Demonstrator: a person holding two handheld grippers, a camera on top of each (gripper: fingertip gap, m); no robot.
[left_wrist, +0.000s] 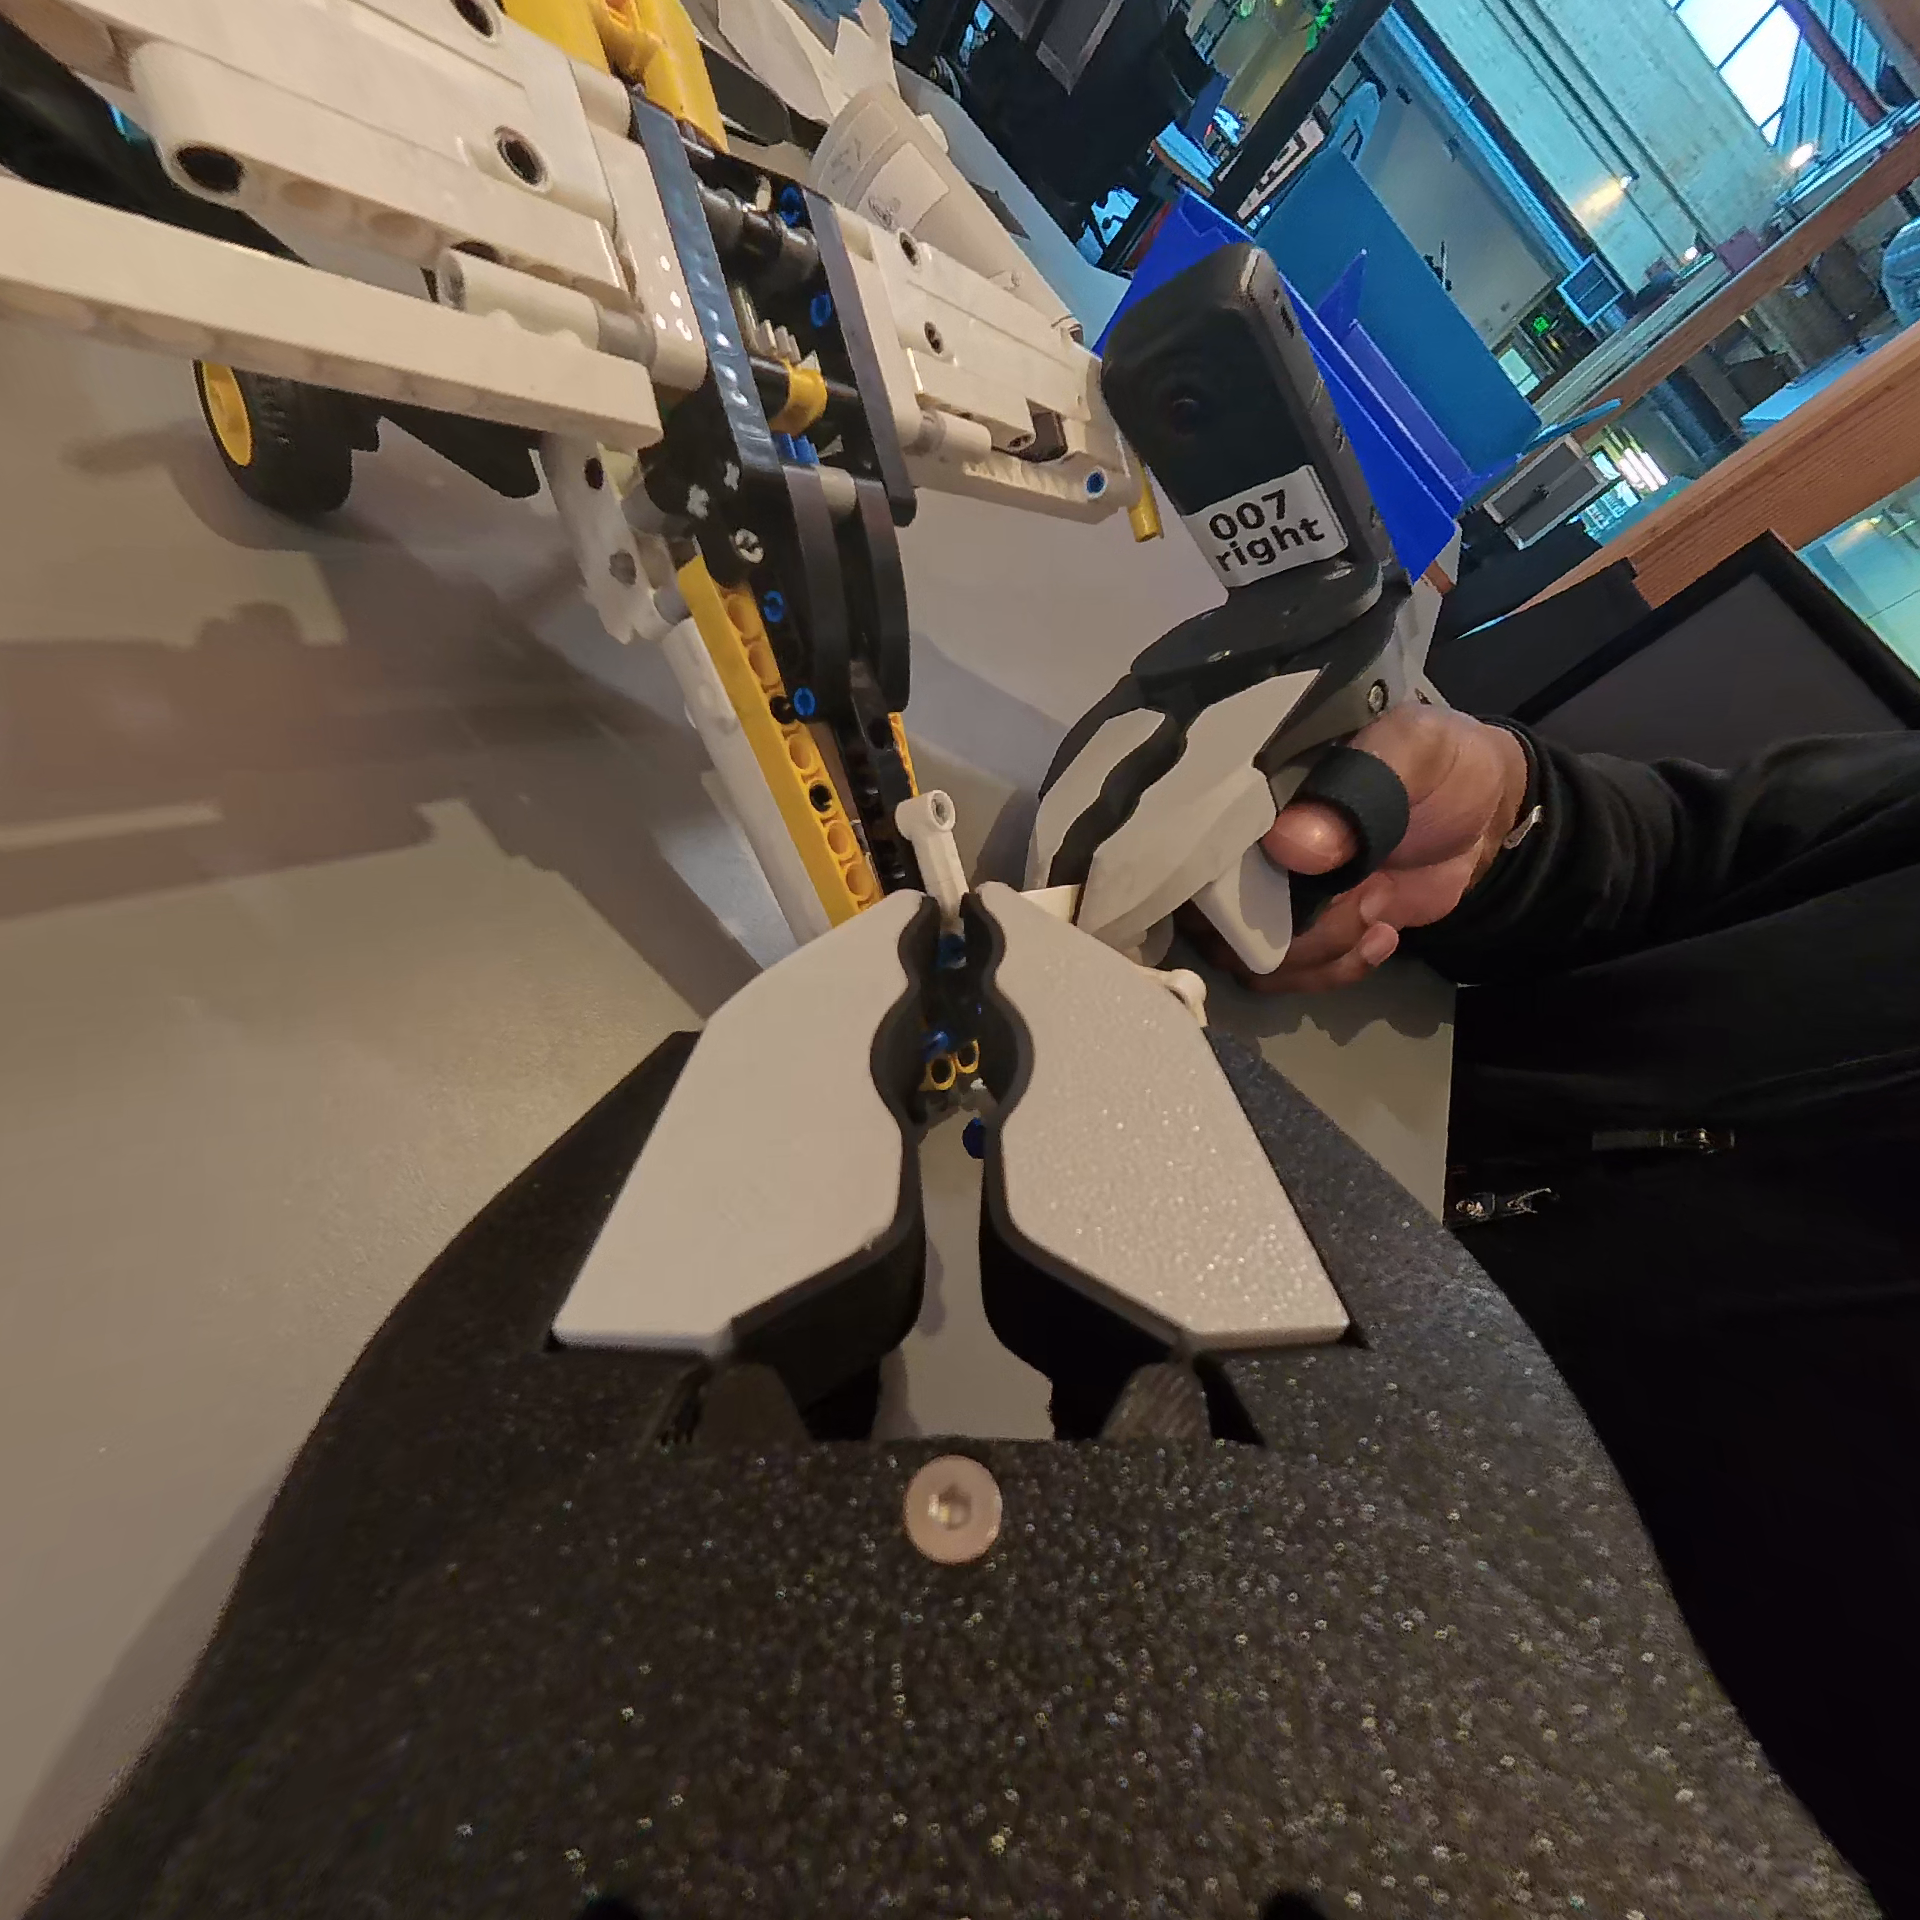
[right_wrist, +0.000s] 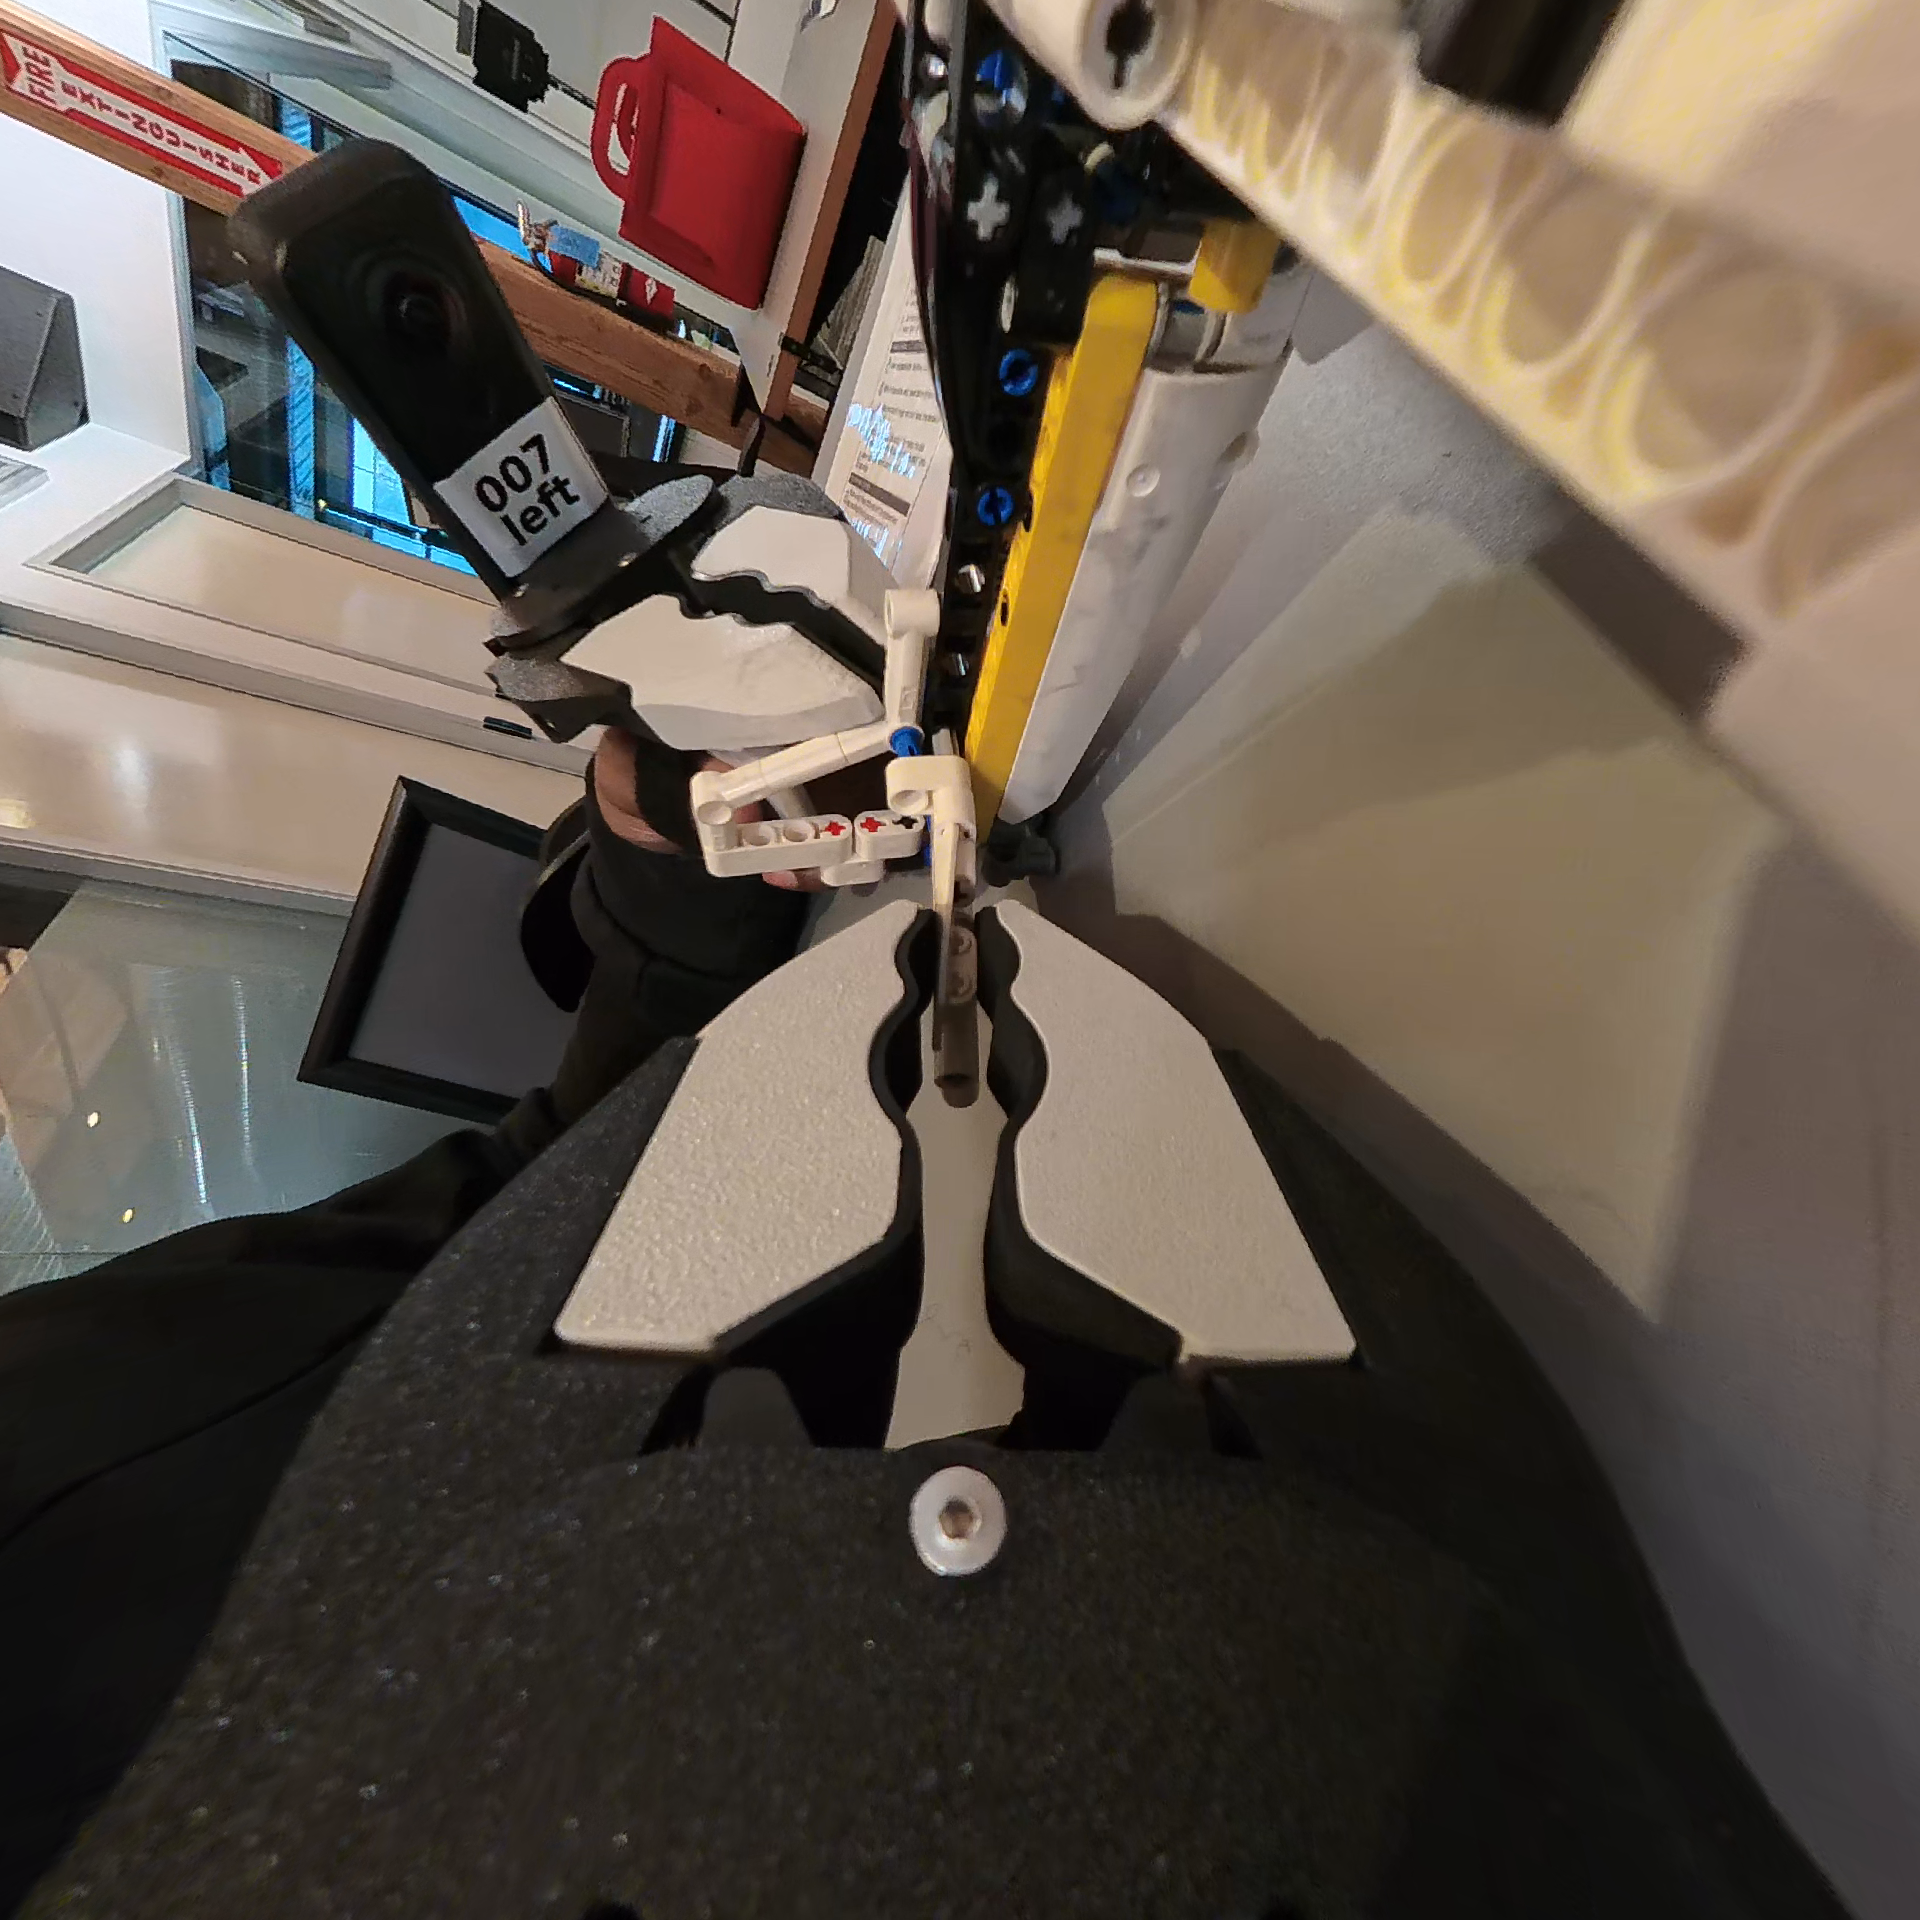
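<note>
Toy crane model (left_wrist: 748, 436), white and yellow, on grey desk (left_wrist: 260, 1039): left gripper (left_wrist: 948, 914) jaws nearly closed on white link (left_wrist: 935, 842); right gripper (right_wrist: 961, 925) jaws clamped on thin grey rod (right_wrist: 956, 1029); blue bin (left_wrist: 1382, 343) far right.

the brick-built model (left_wrist: 727, 436) is showing white beams, a yellow holed bar, black links and blue pins. its wheel (left_wrist: 249, 436) is yellow-hubbed with a black tyre. the table (left_wrist: 260, 1039) is looking plain grey. a bin (left_wrist: 1382, 343) is gleaming blue.

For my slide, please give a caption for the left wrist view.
Left gripper shut on a white connector piece of a toy-brick model; right gripper alongside.
</note>
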